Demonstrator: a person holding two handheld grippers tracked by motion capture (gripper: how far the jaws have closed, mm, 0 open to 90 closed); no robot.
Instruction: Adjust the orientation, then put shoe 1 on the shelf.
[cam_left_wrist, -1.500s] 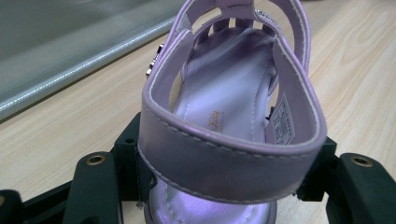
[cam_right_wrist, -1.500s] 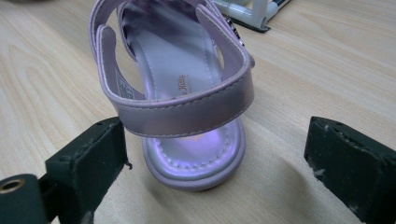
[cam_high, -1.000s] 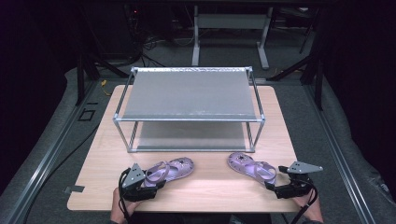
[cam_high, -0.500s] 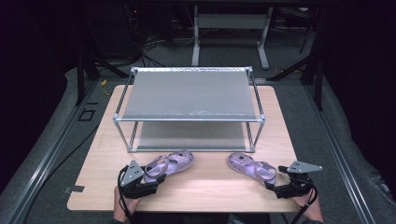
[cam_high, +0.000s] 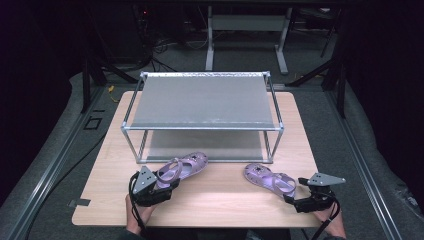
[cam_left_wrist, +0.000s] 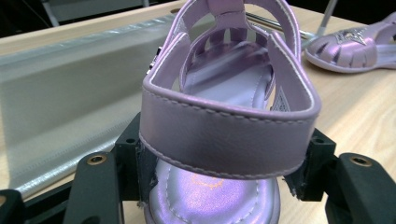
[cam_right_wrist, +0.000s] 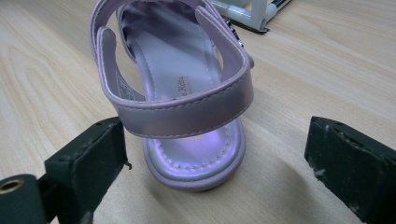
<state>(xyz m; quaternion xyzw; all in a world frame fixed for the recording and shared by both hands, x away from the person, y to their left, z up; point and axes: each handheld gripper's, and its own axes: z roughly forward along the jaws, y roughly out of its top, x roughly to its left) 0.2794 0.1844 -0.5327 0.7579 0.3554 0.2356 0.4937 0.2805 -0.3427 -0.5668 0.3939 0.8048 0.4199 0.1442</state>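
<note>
On the wooden bench (cam_high: 210, 205) stands a 2-tier metal rack (cam_high: 202, 102) with grey shelves, and 2 purple sandals lie in front of it, well apart from each other. The left sandal (cam_high: 181, 167) lies near the rack's front left corner, toe pointing toward the rack and to the right; the left hand-held gripper (cam_high: 165, 186) sits at its heel. In the left gripper view the 2 black jaws are partly closed and press against both sides of the heel, just below the heel strap (cam_left_wrist: 224, 135), so this sandal (cam_left_wrist: 219, 140) is gripped at its back end. From that view the lower shelf of the rack lies off to the left and the other sandal (cam_left_wrist: 355, 46) shows at the upper right. The right sandal (cam_high: 270, 178) lies near the rack's front right corner, toe pointing up and to the left, flat on the bench. The right hand-held gripper (cam_high: 294, 197) rests at its heel. In the right gripper view its jaws stand wide open, 1 on each side of the sandal's (cam_right_wrist: 177, 93) heel; the left pad (cam_right_wrist: 91, 158) is just beside the heel strap, the right pad (cam_right_wrist: 350, 158) is well clear of it, and neither presses on the shoe. A hand holds each gripper at the near edge of the bench.
</note>
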